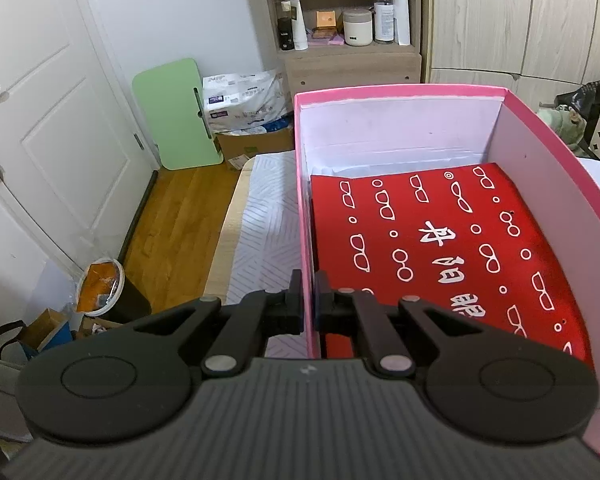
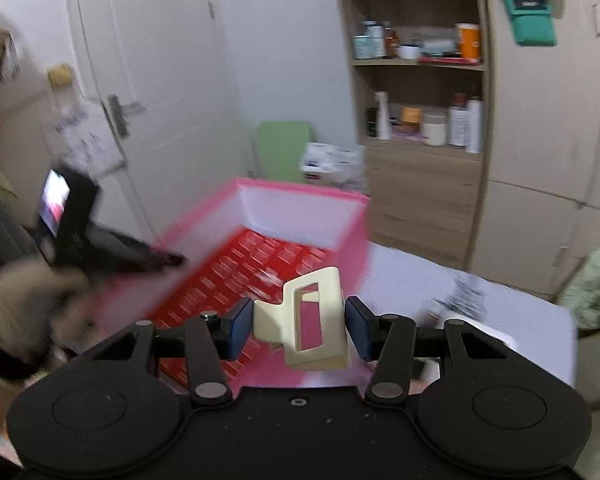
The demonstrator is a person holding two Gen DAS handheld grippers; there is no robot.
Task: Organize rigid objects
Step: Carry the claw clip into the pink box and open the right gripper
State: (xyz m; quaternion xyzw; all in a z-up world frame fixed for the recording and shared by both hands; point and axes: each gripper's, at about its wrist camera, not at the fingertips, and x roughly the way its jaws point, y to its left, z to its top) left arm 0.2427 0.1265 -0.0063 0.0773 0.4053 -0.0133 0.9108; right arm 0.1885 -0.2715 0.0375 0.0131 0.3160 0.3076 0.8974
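Left gripper (image 1: 309,300): clamped on pink box (image 1: 304,200) wall. Right gripper (image 2: 299,326): clamped on cream hair clip (image 2: 312,320).

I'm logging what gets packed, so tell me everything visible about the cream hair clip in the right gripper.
The cream hair clip is a glossy claw clip, plastic by its look, with a rectangular cut-out through its body and flat lever tabs to one side. It hangs in the air, pinched on both sides by the right gripper's blue pads, above the near edge of the pink box. Nothing else touches it.
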